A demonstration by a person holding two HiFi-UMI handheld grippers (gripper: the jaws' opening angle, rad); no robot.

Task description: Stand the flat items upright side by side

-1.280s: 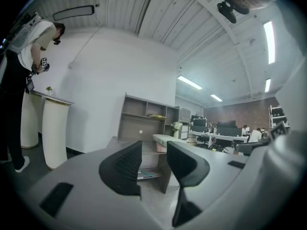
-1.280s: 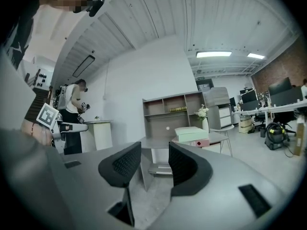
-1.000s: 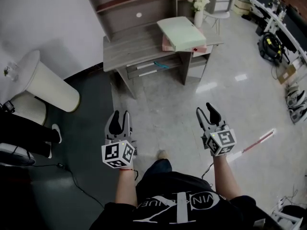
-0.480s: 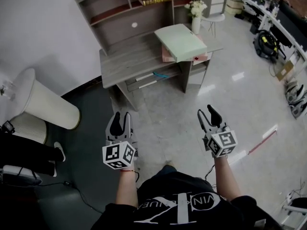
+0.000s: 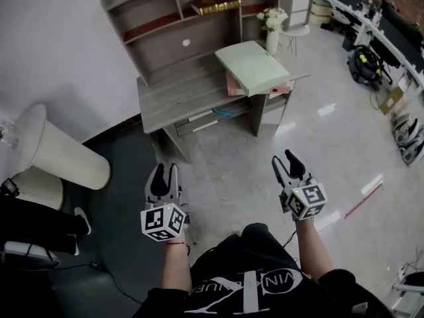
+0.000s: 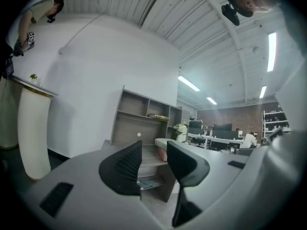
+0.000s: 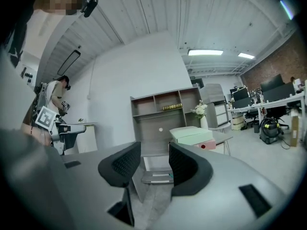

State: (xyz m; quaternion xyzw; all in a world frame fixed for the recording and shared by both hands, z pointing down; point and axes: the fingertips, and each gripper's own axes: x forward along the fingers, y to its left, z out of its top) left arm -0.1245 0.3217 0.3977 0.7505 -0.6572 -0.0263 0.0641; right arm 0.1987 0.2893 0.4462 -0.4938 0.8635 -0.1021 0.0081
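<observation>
The left tongs [image 5: 164, 174] and the right tongs [image 5: 285, 163] are held over the floor, well apart from the grey surface [image 5: 173, 99], each with its jaws partly apart and nothing between them. On that surface the pale green folder [image 5: 252, 66] lies flat on a pink folder [image 5: 232, 85], near a vase of flowers [image 5: 272, 37]. White print on the person's dark shirt [image 5: 218, 295] begins "VIN"; the rest is unclear.

Grey desk [image 5: 173, 101] carrying hutch [image 5: 179, 35] along back edge. Green file box [image 5: 252, 65] lying flat in front of hutch's right end, resting on pink file box [image 5: 231, 83]. Flower vase [image 5: 272, 40] standing just right of hutch.
</observation>
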